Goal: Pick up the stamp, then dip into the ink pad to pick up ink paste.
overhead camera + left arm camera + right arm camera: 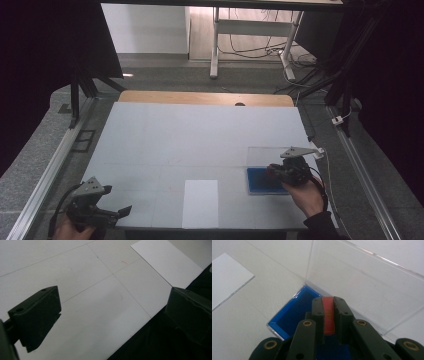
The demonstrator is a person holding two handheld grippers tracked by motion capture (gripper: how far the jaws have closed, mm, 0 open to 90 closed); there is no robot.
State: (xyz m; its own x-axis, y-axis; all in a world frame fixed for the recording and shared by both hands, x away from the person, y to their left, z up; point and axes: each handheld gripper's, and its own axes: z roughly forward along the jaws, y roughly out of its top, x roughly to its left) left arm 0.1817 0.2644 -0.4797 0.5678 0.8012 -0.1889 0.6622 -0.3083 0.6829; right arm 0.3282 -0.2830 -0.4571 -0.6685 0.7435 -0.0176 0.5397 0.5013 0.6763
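Over one blue tray (294,312), right tongs (328,301) pinching one red piece (328,315)

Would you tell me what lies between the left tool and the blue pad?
In the high view, a white sheet of paper lies between the left tool and the blue pad.

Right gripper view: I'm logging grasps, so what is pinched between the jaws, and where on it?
The right gripper is shut on a thin red piece, clamped by its flat sides, above the blue tray. The left gripper is open, holding nothing.
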